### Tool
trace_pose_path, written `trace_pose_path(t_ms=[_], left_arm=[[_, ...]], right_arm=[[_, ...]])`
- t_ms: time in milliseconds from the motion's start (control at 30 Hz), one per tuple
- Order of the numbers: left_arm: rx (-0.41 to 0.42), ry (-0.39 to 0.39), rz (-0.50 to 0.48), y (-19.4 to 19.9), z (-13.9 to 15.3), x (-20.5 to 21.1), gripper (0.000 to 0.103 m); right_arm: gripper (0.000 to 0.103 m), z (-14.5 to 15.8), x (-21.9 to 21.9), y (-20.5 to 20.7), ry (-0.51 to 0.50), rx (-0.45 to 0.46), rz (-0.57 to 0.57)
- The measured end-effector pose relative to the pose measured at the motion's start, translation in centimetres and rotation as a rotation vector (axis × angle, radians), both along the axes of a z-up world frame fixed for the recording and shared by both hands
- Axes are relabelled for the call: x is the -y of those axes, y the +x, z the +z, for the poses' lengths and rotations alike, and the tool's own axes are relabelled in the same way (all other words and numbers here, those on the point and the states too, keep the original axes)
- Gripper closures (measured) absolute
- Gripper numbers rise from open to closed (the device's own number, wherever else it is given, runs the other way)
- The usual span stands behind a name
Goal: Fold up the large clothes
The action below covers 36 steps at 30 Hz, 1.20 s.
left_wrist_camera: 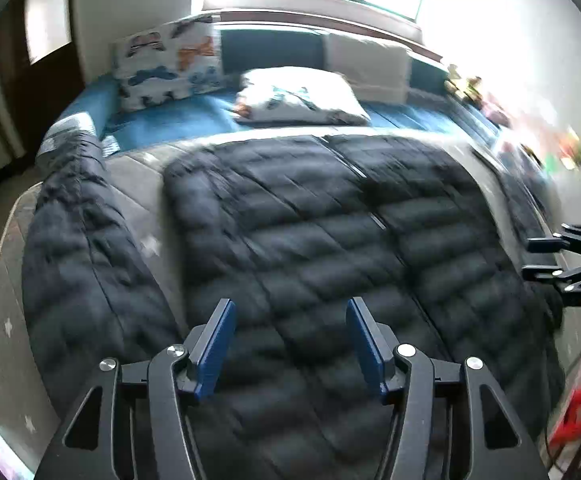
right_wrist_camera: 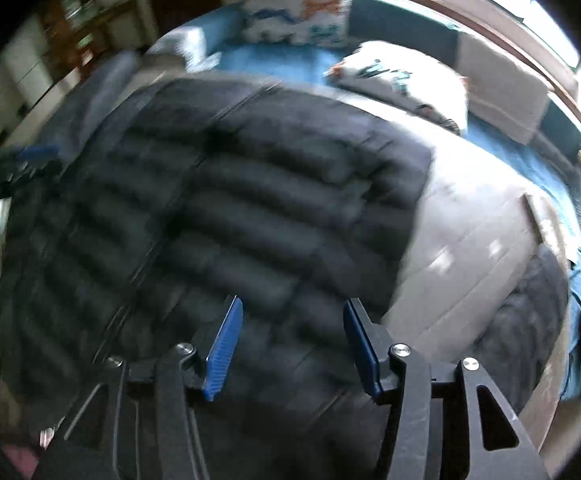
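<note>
A large black quilted puffer jacket [left_wrist_camera: 310, 220] lies spread flat on the bed, front up, zipper running down its middle. One sleeve [left_wrist_camera: 78, 248] stretches out on the left. My left gripper [left_wrist_camera: 290, 312] is open and empty, hovering above the jacket's near part. My right gripper [right_wrist_camera: 292, 312] is open and empty, above the jacket [right_wrist_camera: 210, 208] near its right edge; it also shows at the right edge of the left wrist view [left_wrist_camera: 546, 256]. The jacket's other sleeve [right_wrist_camera: 530, 312] lies on the right.
The jacket rests on a grey blanket [right_wrist_camera: 470, 224] over a blue bed sheet [left_wrist_camera: 178, 116]. Printed pillows [left_wrist_camera: 302, 96] and cushions [left_wrist_camera: 166, 64] sit at the headboard under a bright window. Toys [left_wrist_camera: 470, 88] line the far right. A red object [left_wrist_camera: 578, 412] is at the lower right.
</note>
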<state>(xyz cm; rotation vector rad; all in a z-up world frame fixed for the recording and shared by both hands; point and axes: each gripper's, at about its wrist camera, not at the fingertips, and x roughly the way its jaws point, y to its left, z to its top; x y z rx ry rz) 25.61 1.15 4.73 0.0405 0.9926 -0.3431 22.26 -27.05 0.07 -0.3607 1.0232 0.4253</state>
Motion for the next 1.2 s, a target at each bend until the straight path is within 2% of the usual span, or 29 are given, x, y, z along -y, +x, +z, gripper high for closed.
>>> trace_pose_path(t_ms=[200, 300, 333, 433, 533, 600, 667, 700, 800, 1000, 1200], left_arm=[[-0.07, -0.007, -0.145, -10.2, -2.8, 4.2, 0.042], [-0.074, -0.015, -0.197, -15.3, -4.2, 6.2, 0.042], [-0.062, -0.01, -0.203, -16.4, -4.3, 6.5, 0.041], [0.006, -0.002, -0.219, -20.6, -3.9, 8.0, 0.031], [0.037, 0.004, -0.238, -23.7, -4.4, 9.0, 0.028], [0.047, 0.032, -0.236, -24.8, -5.5, 9.6, 0.028], [0.057, 0.073, -0.231, -25.9, -6.8, 9.9, 0.028], [0.071, 0.086, -0.224, -26.1, -7.3, 9.9, 0.028], [0.109, 0.094, -0.21, -26.8, -7.8, 9.5, 0.027], [0.104, 0.042, -0.136, -26.4, -7.7, 8.5, 0.027], [0.084, -0.062, -0.078, -27.1, -4.5, 5.1, 0.027]], right_arm=[[0.045, -6.4, -2.9, -8.6, -0.038, -0.12, 0.11], [0.045, -6.7, -4.2, -12.6, -0.09, -0.031, 0.169], [0.045, -6.1, -4.5, -14.0, -0.065, -0.006, 0.187], [0.045, -4.7, -4.8, -17.1, 0.051, 0.005, 0.233], [0.045, -6.1, -5.1, -19.4, 0.015, 0.051, 0.234], [0.045, -8.5, -4.7, -19.5, 0.01, 0.021, 0.219], [0.045, -9.4, -4.4, -19.4, 0.018, 0.055, 0.206], [0.045, -9.5, -4.2, -19.6, 0.034, 0.084, 0.206], [0.045, -8.5, -4.2, -19.4, 0.041, 0.067, 0.181], [0.045, -5.3, -4.2, -20.4, 0.132, 0.152, 0.124], [0.045, -8.2, -5.4, -20.1, 0.16, 0.094, 0.109]])
